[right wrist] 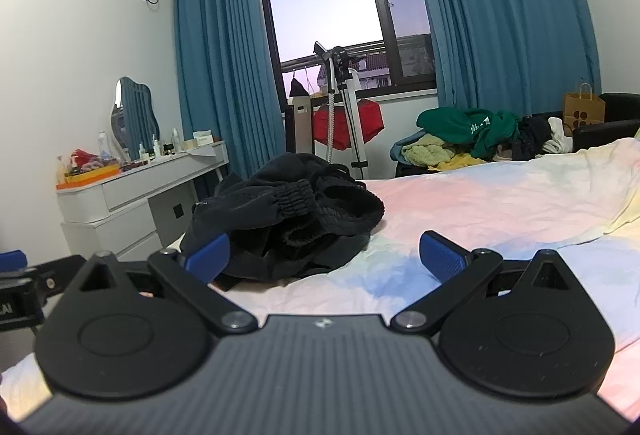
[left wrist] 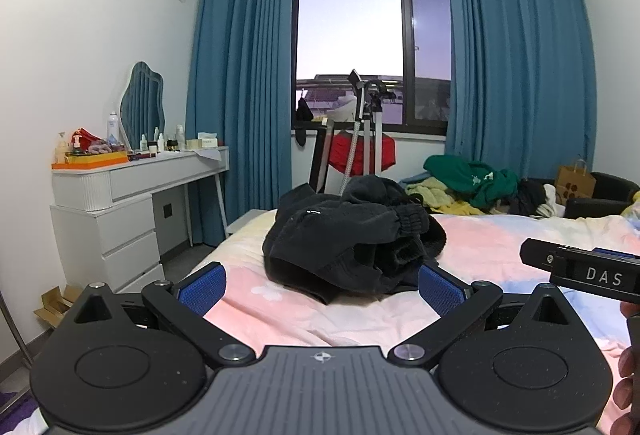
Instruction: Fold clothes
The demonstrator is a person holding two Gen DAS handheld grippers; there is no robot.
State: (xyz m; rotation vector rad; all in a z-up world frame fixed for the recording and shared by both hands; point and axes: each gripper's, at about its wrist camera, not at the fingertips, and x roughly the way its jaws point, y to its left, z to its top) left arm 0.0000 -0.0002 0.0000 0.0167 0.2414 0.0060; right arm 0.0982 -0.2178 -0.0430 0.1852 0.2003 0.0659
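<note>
Folding looks unsettled to us: the black garment sits bunched in a heap on the bed, near its left edge, an elastic cuff showing on top. We cannot read a clean long axis or heading from the lump. Our left gripper and right gripper both hang spread wide, holding nothing. A further clothes pile lies loose beyond the bed.

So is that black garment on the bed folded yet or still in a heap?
Still in a heap. The black garment lies bunched on the bed, an elastic cuff sticking up, no flat folded edges.
</note>
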